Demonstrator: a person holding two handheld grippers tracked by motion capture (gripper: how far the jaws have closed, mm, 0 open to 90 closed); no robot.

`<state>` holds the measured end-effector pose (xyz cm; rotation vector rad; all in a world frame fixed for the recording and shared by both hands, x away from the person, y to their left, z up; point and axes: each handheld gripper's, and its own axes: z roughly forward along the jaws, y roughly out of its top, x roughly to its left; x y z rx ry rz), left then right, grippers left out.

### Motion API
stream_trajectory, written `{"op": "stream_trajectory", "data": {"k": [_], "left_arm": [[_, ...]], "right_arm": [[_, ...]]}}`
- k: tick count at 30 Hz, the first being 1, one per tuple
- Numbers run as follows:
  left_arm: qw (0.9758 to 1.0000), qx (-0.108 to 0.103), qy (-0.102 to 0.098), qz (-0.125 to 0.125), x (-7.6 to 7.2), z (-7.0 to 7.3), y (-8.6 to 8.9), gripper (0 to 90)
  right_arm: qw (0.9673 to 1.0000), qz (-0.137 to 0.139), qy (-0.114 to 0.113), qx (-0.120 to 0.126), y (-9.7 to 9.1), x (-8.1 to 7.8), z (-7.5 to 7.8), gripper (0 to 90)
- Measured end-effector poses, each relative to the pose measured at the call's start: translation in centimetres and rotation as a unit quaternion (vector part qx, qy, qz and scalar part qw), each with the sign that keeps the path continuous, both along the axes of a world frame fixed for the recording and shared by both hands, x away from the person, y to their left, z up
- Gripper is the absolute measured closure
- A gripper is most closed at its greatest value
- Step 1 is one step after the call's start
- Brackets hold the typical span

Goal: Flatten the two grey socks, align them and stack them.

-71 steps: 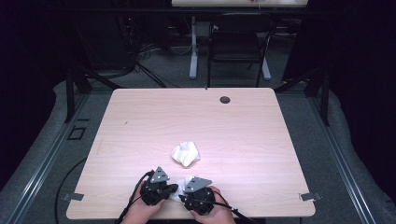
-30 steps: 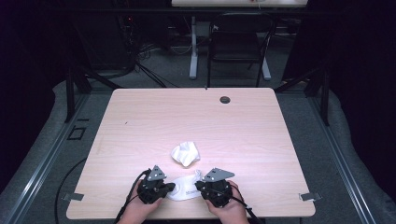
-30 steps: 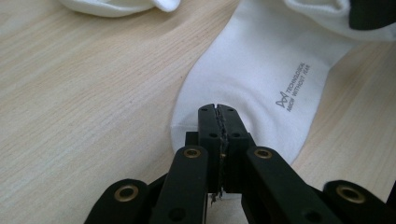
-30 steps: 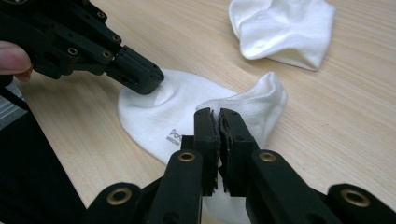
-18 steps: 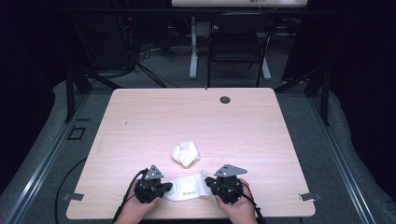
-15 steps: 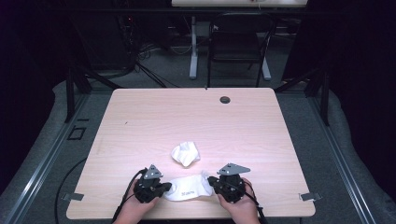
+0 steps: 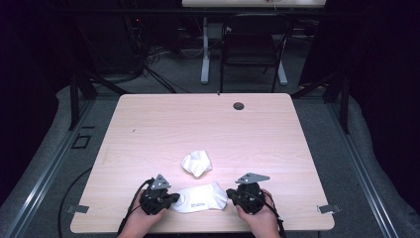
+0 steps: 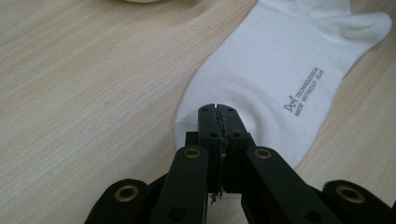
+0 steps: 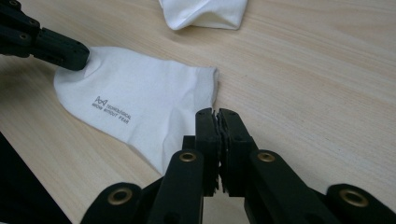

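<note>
High view: crumpled sock (image 7: 196,163) beyond flat sock (image 7: 199,198)

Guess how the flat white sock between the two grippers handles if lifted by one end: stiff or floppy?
Probably floppy: the sock lies flat and thin on the table, so it would likely drape. Likely light: it is a single thin layer of knit. Unlikely to roll or break; the crumpled sock beyond it holds soft folds.

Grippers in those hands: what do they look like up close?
Both the left gripper and the right gripper are matt black, each topped by a grey three-cornered plate. Brass-coloured rivets join their linkage arms. A black cable trails from each. No sleeves visible.
</note>
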<state>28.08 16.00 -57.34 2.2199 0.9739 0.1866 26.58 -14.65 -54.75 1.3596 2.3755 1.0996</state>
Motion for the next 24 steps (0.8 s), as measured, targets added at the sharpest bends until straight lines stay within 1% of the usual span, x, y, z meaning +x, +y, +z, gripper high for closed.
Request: {"op": "stream_trajectory", "data": {"k": [1,2,3,5,6,7,8,9,11,12,13,15,16,17,20,21,24], "left_arm": [[1.0,0.002,-0.001,-0.001,0.0,0.0,0.0,89.8],[1.0,0.002,0.0,-0.001,0.0,0.0,0.0,89.9],[1.0,0.002,0.0,-0.001,0.0,0.0,0.0,89.8],[1.0,0.001,0.0,-0.002,0.1,0.0,0.0,89.8],[1.0,0.001,0.001,-0.002,0.1,0.0,0.0,89.8],[1.0,0.001,0.001,-0.002,0.1,0.0,0.0,89.8],[1.0,0.001,-0.001,-0.002,0.1,0.0,0.0,89.8],[1.0,0.001,-0.001,-0.001,0.1,0.0,0.0,89.8],[1.0,0.001,-0.001,-0.001,0.1,0.0,-0.1,89.7],[1.0,0.0,-0.001,0.0,0.1,0.0,-0.1,89.7],[1.0,0.0,-0.001,0.0,0.1,0.0,-0.1,89.7],[1.0,-0.001,0.0,-0.001,0.1,0.0,0.0,89.7],[1.0,-0.001,0.0,-0.001,0.1,0.0,0.0,89.7],[1.0,-0.001,0.0,-0.002,0.1,0.0,0.0,89.7],[1.0,-0.003,0.002,-0.003,0.2,0.0,0.0,89.7],[1.0,-0.003,0.002,-0.004,0.2,0.0,0.0,89.7],[1.0,-0.003,0.002,-0.004,0.2,0.0,0.0,89.6]], "right_arm": [[1.0,0.0,0.0,0.0,0.0,0.0,0.0,86.1],[1.0,-0.003,-0.005,0.008,0.0,0.0,0.1,83.6],[1.0,-0.003,-0.005,0.008,0.0,0.0,0.1,83.6],[0.9997,0.011,-0.016,0.018,0.4,-0.1,0.2,82.2],[0.9994,0.022,-0.02,0.018,0.7,-0.2,0.2,82.1],[0.9994,0.022,-0.02,0.018,0.7,-0.2,0.2,82.1],[0.999,0.031,-0.029,0.015,1.1,-0.3,0.1,82.1],[0.9985,0.045,-0.031,0.003,1.6,-0.3,0.0,82.0],[0.9978,0.056,-0.033,-0.011,2.4,-0.3,-0.6,82.0],[0.9971,0.062,-0.028,-0.032,3.0,0.1,-1.4,82.0],[0.9971,0.062,-0.028,-0.032,3.0,0.1,-1.4,82.0],[0.9974,0.055,-0.017,-0.042,3.2,0.6,-2.1,82.0],[0.9974,0.055,-0.017,-0.042,3.2,0.6,-2.1,82.0],[0.9979,0.05,-0.014,-0.04,3.1,0.7,-2.2,82.0],[0.9978,0.046,0.004,-0.047,2.7,0.9,-2.5,82.0],[0.9983,0.043,0.007,-0.039,2.6,0.9,-2.5,82.2],[0.9982,0.04,0.009,-0.043,2.4,0.7,-2.5,83.2]]}}
